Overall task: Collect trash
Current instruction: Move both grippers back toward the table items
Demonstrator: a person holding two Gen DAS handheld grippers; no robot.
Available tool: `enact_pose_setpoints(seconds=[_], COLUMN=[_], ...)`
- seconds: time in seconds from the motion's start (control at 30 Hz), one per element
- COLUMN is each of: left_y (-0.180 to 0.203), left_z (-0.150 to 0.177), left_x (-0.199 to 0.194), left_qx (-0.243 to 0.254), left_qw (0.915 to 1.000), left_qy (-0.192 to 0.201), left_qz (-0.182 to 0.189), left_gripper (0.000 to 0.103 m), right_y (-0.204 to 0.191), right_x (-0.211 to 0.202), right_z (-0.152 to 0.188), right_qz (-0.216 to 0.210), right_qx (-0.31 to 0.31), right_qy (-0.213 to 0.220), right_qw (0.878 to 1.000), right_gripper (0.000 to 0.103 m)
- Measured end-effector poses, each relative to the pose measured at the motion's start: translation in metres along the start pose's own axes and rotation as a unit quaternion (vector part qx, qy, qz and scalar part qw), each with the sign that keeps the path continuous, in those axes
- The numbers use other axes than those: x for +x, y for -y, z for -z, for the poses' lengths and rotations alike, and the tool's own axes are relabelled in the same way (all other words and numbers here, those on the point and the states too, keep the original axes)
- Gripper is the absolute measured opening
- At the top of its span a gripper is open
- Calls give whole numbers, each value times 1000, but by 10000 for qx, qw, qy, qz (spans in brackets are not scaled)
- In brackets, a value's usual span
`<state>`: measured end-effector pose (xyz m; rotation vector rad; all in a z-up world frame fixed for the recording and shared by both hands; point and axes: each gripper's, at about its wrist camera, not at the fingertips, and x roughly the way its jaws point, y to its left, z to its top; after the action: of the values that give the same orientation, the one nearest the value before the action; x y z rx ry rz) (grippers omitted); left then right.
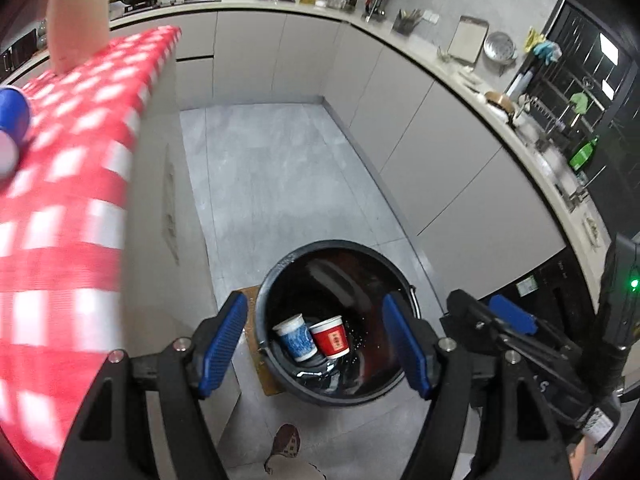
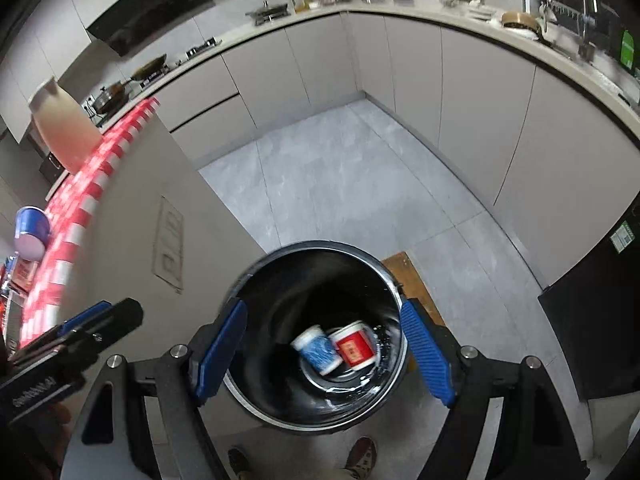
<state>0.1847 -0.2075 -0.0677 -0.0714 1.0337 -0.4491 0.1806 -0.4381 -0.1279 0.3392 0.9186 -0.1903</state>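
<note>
Left wrist view: both grippers, left gripper [image 1: 314, 344] and right gripper [image 2: 324, 354], hang empty and released over the bin [image 1: 280, 272]. I judge the next trash, a blue cup [image 1: 12, 114] on the checkered table [image 1: 72, 208], lies up-left, nearer my left.

My left gripper [image 1: 314, 346] has black arms, round silver screws and ribbed blue pads [image 1: 222, 344]. My right gripper [image 2: 324, 354] looks the same. I wear brown patterned shoes [image 2: 362, 454] on my feet.
</note>
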Motion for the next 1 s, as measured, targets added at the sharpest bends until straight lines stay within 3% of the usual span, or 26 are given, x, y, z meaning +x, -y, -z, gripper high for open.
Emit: enact_pose_setpoints(seconds=[0.1,0.27,0.4,0.7,1.0], left_y=[-18,-46,-104,-225,-324], left_z=[3,-4,1,21,42], left_x=[-46,-79,-106,-159,-189], left_qx=[0,-19,-306,-748,-861], left_qw=[9998,9990,9973,9905,9847], left_qy=[186,456,619,916,874], left_qz=[72,-29,-250,-703,-1238], left_gripper=[72,72,73,73,73], right_y=[-31,-85,-147,-291,-393], right_x=[-23,-55,-72,-73,-59], right_z=[0,3,14,45,88], right_qz=[-70,-296,-517,-845,-964], right_qx=[-58,-171,-420,-824,-949], right_qy=[170,379,470,494,365], right_qw=[9998,9987,9967,9918,9901], right_gripper=[81,81,81,81,81])
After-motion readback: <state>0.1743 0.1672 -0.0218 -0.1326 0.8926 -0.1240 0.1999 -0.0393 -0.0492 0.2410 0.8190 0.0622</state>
